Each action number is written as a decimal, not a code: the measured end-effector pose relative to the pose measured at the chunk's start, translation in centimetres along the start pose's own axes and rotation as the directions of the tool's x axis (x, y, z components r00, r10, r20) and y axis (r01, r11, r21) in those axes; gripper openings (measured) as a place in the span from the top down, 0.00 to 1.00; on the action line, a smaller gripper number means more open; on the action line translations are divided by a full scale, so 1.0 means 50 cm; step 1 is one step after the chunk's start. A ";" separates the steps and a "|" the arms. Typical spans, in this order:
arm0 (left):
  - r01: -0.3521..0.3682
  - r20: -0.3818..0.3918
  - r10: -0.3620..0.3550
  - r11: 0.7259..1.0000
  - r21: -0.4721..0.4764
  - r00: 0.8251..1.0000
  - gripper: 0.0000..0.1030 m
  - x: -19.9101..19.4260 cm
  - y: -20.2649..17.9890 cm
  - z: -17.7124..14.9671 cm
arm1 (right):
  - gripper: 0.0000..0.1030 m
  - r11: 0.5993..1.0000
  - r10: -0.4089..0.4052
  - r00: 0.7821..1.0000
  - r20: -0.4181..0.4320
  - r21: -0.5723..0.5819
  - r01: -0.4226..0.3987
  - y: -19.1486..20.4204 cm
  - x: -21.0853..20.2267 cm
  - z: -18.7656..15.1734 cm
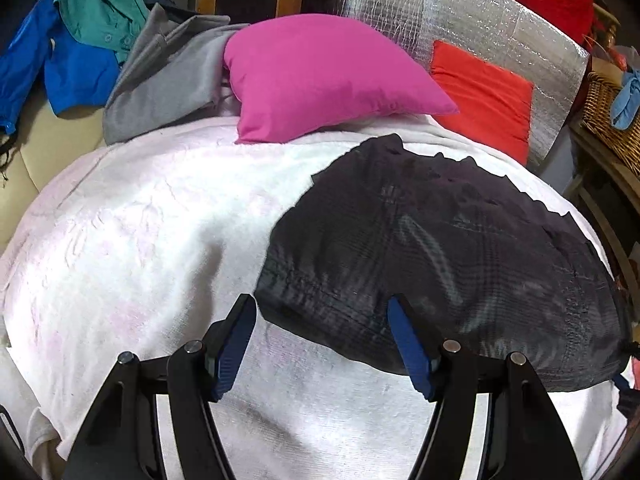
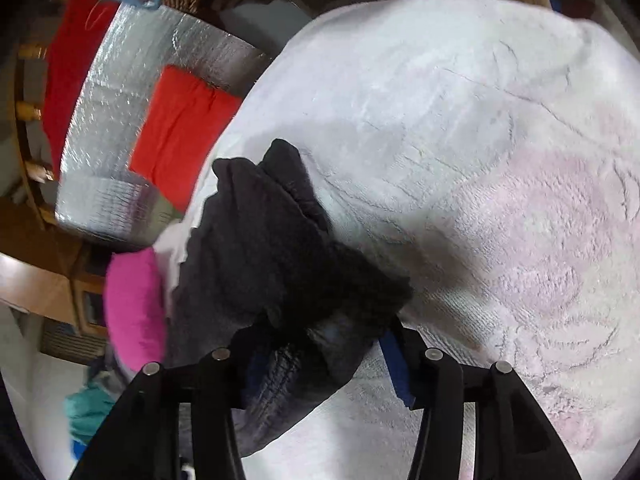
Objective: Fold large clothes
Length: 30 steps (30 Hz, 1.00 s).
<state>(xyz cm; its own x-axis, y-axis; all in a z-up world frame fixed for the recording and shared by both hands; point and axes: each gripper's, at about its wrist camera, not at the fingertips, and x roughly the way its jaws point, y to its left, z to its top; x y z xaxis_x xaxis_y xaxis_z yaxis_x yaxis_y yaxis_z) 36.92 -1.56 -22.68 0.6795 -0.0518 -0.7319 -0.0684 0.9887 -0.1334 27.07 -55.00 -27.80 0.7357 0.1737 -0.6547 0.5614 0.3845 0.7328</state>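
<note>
Now a fold is being made: the dark garment (image 1: 440, 264) is lying on the white blanket (image 1: 140, 240), right gripper (image 2: 320, 364) clamped on its bunched edge, left gripper (image 1: 320, 344) spread wide, empty, needing a grip next.

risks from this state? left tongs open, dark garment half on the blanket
1. The right tongs have a bunched wad of the dark garment between the jaws, not a clean edge; pulling may drag layers unevenly and skew the fold.
2. The left tongs are open with one finger over the garment's near hem; closing here could also pinch the white blanket.
3. The garment's far edge lies close to the pink pillow; a sweep could snag it.
</note>
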 end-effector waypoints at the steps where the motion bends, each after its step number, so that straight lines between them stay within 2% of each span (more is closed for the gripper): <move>1: -0.008 0.005 0.008 1.000 0.004 1.000 0.33 -0.002 0.003 0.001 | 0.47 1.000 0.005 1.000 -0.003 0.004 -0.005 -0.002 -0.003 0.001; 7: -0.026 0.008 0.026 1.000 0.010 1.000 0.32 -0.009 0.024 0.005 | 0.45 0.999 -0.008 1.000 0.000 -0.034 0.008 -0.002 -0.037 -0.005; 10: -0.024 0.001 0.024 1.000 -0.015 1.000 0.31 -0.014 0.050 0.017 | 0.44 0.998 -0.033 0.996 0.081 -0.042 0.037 -0.009 -0.078 0.008; 11: -0.023 0.004 0.024 0.999 -0.041 1.000 0.30 -0.017 0.067 0.022 | 0.39 0.998 -0.037 0.993 0.115 -0.038 0.042 -0.014 -0.094 0.013; 13: -0.009 0.013 0.011 0.994 -0.108 1.000 0.22 -0.022 0.102 0.032 | 0.28 0.999 -0.032 0.985 0.170 -0.019 0.036 -0.025 -0.115 0.023; 14: 0.007 0.012 -0.006 0.989 -0.150 1.000 0.21 -0.020 0.121 0.037 | 0.27 0.999 -0.034 0.983 0.181 -0.008 0.036 -0.030 -0.116 0.029; 17: 0.070 -0.028 -0.079 0.972 -0.225 0.996 0.20 0.004 0.149 0.050 | 0.27 1.000 -0.002 0.994 0.112 -0.013 0.003 -0.030 -0.085 0.038; 19: 0.118 -0.075 -0.140 0.963 -0.244 0.987 0.20 0.029 0.148 0.055 | 0.27 1.000 0.016 0.999 0.052 -0.023 -0.015 -0.023 -0.054 0.041; 23: 0.150 -0.168 -0.200 0.952 -0.268 0.965 0.20 0.084 0.132 0.049 | 0.27 0.999 0.004 1.000 -0.031 -0.033 -0.005 -0.013 0.010 0.041; 25: 0.193 -0.173 -0.251 0.936 -0.295 0.952 0.20 0.102 0.124 0.041 | 0.27 0.999 0.022 0.998 -0.060 -0.031 -0.024 -0.010 0.031 0.039; 27: 0.224 -0.156 -0.278 0.929 -0.295 0.948 0.20 0.106 0.117 0.040 | 0.27 0.998 0.041 0.997 -0.069 -0.037 -0.043 -0.006 0.047 0.033; 28: 0.230 -0.144 -0.276 0.934 -0.272 0.950 0.20 0.105 0.109 0.042 | 0.33 0.998 0.025 0.998 -0.053 -0.057 -0.028 0.000 0.047 0.029; 29: 0.224 -0.135 -0.263 0.942 -0.251 0.955 0.27 0.103 0.103 0.043 | 0.45 0.996 0.006 1.000 -0.029 -0.087 -0.008 0.009 0.045 0.025; 30: 0.218 -0.125 -0.252 0.947 -0.235 0.959 0.35 0.100 0.100 0.046 | 0.48 0.994 -0.001 1.000 -0.008 -0.108 0.000 0.018 0.041 0.021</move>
<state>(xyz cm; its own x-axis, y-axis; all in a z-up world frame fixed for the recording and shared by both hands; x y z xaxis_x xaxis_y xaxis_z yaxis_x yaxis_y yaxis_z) 41.65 3.46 -25.47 0.5777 -0.3169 -0.7522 -0.0883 0.8919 -0.4436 29.47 -55.26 -28.27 0.7324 0.1802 -0.6566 0.5173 0.4798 0.7087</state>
